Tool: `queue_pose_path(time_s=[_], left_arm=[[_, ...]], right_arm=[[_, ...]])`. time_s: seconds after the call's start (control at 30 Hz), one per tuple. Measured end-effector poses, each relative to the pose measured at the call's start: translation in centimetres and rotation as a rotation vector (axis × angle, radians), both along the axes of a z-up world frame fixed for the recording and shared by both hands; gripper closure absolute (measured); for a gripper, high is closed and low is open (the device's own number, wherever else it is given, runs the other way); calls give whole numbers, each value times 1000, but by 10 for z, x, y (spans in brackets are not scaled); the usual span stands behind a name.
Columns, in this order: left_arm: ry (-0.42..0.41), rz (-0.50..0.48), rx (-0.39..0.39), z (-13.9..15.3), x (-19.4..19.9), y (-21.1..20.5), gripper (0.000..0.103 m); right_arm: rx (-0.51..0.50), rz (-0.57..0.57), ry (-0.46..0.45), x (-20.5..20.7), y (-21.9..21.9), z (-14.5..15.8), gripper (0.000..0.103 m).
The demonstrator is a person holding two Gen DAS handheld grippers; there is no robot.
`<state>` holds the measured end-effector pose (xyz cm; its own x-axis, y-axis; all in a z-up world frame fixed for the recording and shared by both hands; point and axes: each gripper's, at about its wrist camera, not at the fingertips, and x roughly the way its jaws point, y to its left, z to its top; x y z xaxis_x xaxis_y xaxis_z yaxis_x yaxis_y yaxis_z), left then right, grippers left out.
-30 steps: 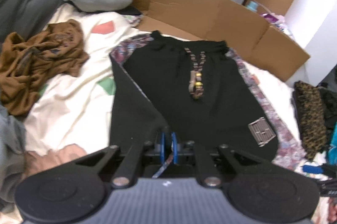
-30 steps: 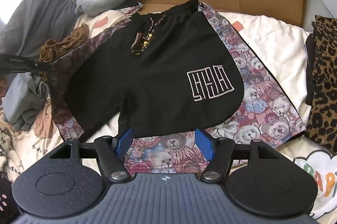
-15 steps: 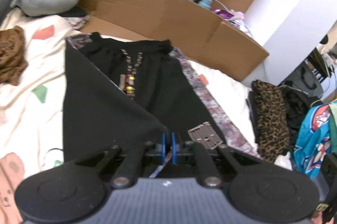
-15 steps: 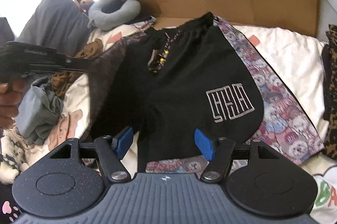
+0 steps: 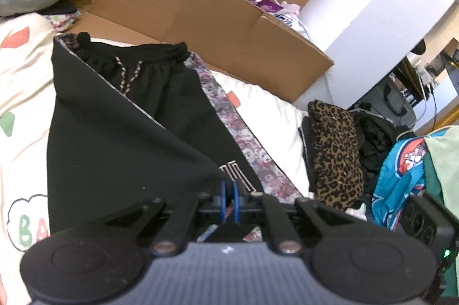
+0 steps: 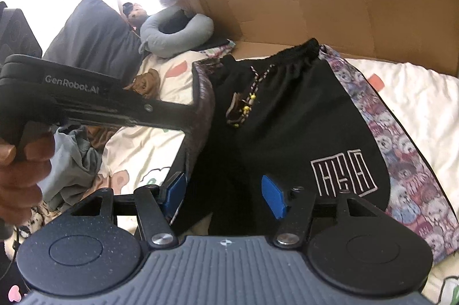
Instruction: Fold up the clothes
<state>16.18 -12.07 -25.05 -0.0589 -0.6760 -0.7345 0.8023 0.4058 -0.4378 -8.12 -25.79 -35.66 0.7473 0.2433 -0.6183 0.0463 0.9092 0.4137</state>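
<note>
Your left gripper (image 5: pixel 228 200) pinches the shorts (image 6: pixel 301 115) leg hem, dragging it toward three o'clock across the bed (image 6: pixel 416 104); your right gripper (image 6: pixel 226 194), open, has just been narrowing on nothing. Pull crooked and the fold skews.

The left black plastic two-finger gripper (image 5: pixel 228 200) carries thin blue pads (image 5: pixel 222 198) on black linkage arms pinned by silver screws. Its ribbed grey housing, marked by a small white arrow, sits at 6 o'clock between two round black discs. The right black plastic two-finger gripper (image 6: pixel 225 191) has the same build, with broad blue pads (image 6: pixel 274 197), a tiny crosshair mark on its grey ribbed body and speckled discs. At 9 o'clock in the right wrist view, the left tool's long black side bears white "GenRobot.AI" lettering; a bare hand (image 6: pixel 20 173) shows below it, no sleeve visible.
</note>
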Motion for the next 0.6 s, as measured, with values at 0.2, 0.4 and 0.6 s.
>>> queue_pose_path(time_s=[0.2, 0.4, 0.6], left_arm=[[23, -8, -14, 3, -6, -6, 98], [49, -10, -34, 7, -12, -13, 98], [51, -7, -38, 9, -15, -16, 96]], right_arm=[[1, 12, -14, 19, 3, 1, 47], [29, 0, -32, 28, -1, -2, 93], [13, -35, -37, 24, -13, -2, 102]])
